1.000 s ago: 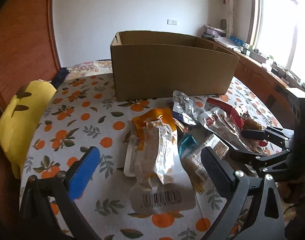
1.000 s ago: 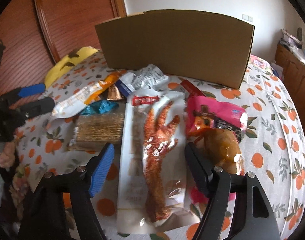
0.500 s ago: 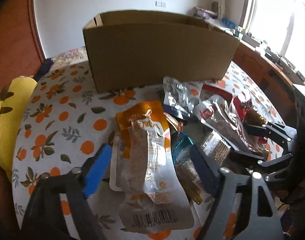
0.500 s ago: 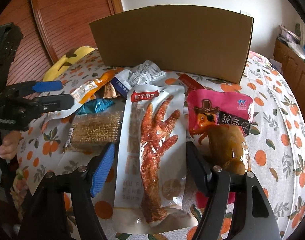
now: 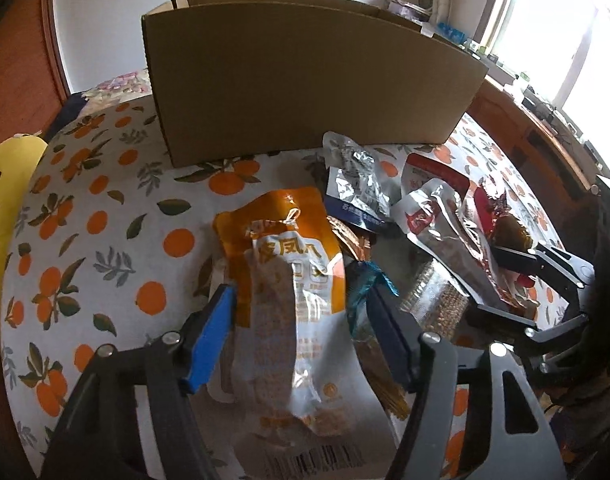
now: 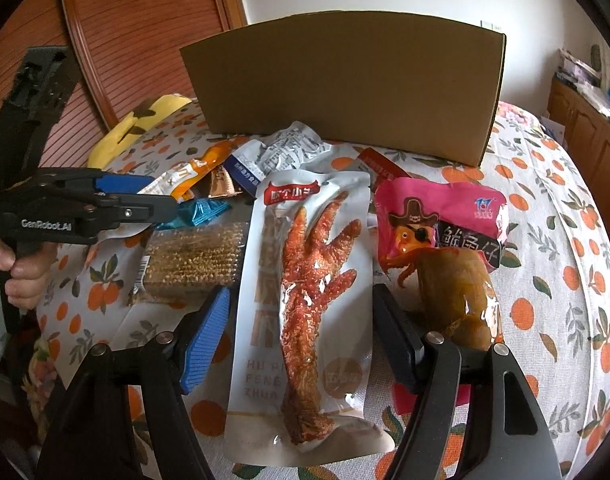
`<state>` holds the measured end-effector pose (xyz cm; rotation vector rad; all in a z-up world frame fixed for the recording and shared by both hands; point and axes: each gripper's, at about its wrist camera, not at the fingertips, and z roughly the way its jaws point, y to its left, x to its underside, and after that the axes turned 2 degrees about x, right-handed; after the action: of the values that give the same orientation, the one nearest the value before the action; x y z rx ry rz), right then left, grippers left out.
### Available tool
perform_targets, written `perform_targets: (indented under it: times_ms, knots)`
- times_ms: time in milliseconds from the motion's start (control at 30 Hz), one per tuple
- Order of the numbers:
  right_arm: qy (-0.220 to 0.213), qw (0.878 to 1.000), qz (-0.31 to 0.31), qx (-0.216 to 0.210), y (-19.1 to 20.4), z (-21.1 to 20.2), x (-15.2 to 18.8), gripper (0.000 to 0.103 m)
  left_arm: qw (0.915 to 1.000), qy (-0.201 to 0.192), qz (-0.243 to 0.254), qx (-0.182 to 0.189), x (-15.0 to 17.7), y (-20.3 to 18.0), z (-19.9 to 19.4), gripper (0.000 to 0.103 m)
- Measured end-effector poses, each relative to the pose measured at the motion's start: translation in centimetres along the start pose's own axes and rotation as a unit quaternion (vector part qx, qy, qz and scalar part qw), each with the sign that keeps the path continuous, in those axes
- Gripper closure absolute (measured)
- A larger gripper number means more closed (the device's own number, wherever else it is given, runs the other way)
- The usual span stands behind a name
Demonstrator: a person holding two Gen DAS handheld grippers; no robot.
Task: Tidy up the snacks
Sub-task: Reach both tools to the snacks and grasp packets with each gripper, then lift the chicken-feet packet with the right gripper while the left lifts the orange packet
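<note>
On the orange-print tablecloth (image 5: 105, 216) before the brown cardboard box (image 5: 305, 72), the orange-and-clear snack pouch (image 5: 293, 292) lies between your left gripper (image 5: 301, 304) jaws, which have just been closing, not yet pinching. It looks light, floppy, slippery; take its middle. Your right gripper (image 6: 301, 312) stands half open astride the chicken-foot pouch (image 6: 305, 300).

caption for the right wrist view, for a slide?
Right gripper jaws open astride a chicken-foot snack packet on the orange-print tablecloth, cardboard box behind.

Snack packets (image 6: 305, 280) before box (image 6: 345, 80), on table (image 6: 565, 260).
</note>
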<state>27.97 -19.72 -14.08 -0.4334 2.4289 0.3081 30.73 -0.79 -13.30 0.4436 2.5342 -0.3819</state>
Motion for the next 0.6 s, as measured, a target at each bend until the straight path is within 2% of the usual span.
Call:
perform_targets:
  times_ms: [133,167,200,433,467,500,600]
  knots:
    - [0.001,1.0,-0.001,0.001,0.0,-0.1,0.1,0.028,1.0,0.0,0.001,0.005,-0.2,0.3,0.2,0.037]
    - [0.001,1.0,-0.002,0.002,0.1,0.0,0.1,0.028,1.0,-0.001,0.003,0.006,-0.1,0.4,0.1,0.04]
    - [0.002,1.0,-0.003,0.002,0.1,0.0,0.1,0.028,1.0,0.001,0.006,0.003,0.0,0.4,0.1,0.048]
    - [0.005,1.0,-0.008,0.005,0.2,0.2,0.0,0.027,0.9992,-0.005,0.035,-0.02,1.4,-0.4,-0.9,0.055]
    - [0.005,1.0,-0.009,0.006,0.2,0.2,0.0,0.027,0.9991,-0.011,0.035,-0.021,1.7,-0.4,-1.2,0.055]
    - [0.005,1.0,-0.01,0.007,0.3,0.2,0.0,0.027,0.999,-0.019,0.035,-0.019,1.9,-0.5,-1.6,0.063]
    - [0.004,1.0,-0.01,0.008,0.3,0.1,0.1,0.027,0.9986,-0.037,0.03,-0.022,2.3,-0.3,-3.2,0.065]
